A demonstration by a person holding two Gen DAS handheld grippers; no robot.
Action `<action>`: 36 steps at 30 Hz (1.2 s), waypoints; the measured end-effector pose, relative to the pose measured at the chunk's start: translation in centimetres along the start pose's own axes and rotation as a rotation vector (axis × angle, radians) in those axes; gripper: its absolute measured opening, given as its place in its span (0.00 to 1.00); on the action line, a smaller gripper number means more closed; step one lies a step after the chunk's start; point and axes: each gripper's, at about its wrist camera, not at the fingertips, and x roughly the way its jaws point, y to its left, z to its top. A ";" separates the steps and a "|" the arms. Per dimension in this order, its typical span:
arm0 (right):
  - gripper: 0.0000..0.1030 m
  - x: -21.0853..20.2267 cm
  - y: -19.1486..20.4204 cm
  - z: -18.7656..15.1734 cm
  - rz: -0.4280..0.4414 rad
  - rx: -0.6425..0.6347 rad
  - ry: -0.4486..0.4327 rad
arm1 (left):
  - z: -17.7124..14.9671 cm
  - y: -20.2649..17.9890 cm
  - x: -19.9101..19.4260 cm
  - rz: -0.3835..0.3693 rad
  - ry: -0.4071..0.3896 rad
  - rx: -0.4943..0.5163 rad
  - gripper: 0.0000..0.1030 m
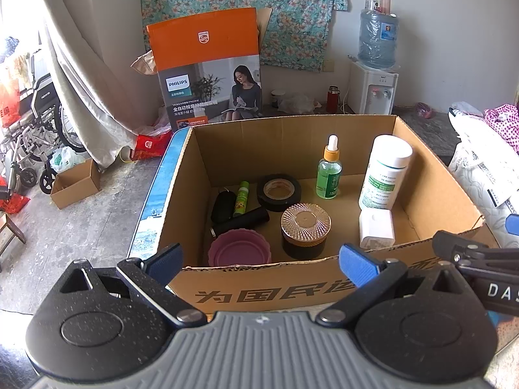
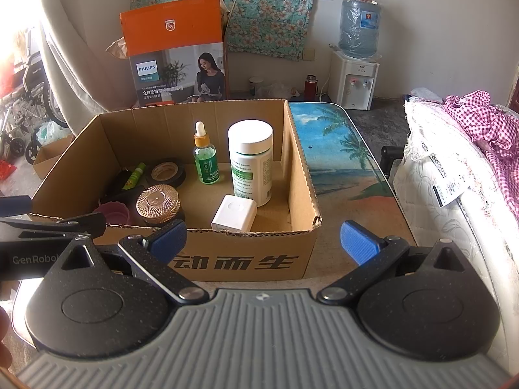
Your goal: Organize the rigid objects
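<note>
**Both grippers empty and wide open at the near wall of the cardboard box**

Left gripper (image 1: 262,264): jaws spread wide, nothing between them, held just short of the near wall of the cardboard box (image 1: 259,287). Right gripper (image 2: 263,245): likewise fully spread and empty, positioned at the box's near right corner, partly over the table (image 2: 340,149) with the beach-scene top.

Box contents, all resting on the box floor:
- White square adapter (image 2: 234,213), nearest the front wall, right side.
- White pill bottle (image 2: 251,160) with green label, upright, just behind the adapter.
- Green dropper bottle (image 2: 205,159), upright, just left of the pill bottle.
- Dark jar with ribbed gold lid (image 1: 305,230), front centre.
- Pink scalloped cup (image 1: 239,251), front left, beside the jar.
- Black tape roll (image 1: 279,191), lying flat behind the jar.
- Small green tube (image 1: 241,197), tilted, and black cylindrical items (image 1: 241,218) at the left; their exact contact cannot be determined.

Surroundings: an orange Philips carton (image 1: 207,68) stands behind the box; a water dispenser (image 2: 355,77) stands against the far wall.
</note>
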 end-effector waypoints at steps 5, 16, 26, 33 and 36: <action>0.99 0.0 0.0 0.0 -0.001 -0.001 -0.001 | 0.0 0.0 0.0 -0.001 0.000 0.000 1.00; 0.99 -0.1 0.0 0.1 0.000 -0.001 -0.003 | 0.1 0.0 -0.1 0.002 -0.002 -0.001 1.00; 0.99 -0.3 0.0 0.3 0.000 0.000 -0.002 | 0.2 -0.1 -0.2 0.005 -0.002 -0.002 1.00; 0.99 -0.4 0.0 0.3 0.000 0.001 -0.002 | 0.2 -0.3 -0.3 0.007 0.001 -0.004 1.00; 0.99 -0.4 0.1 0.3 0.000 0.001 -0.002 | 0.2 -0.3 -0.3 0.006 0.001 -0.004 1.00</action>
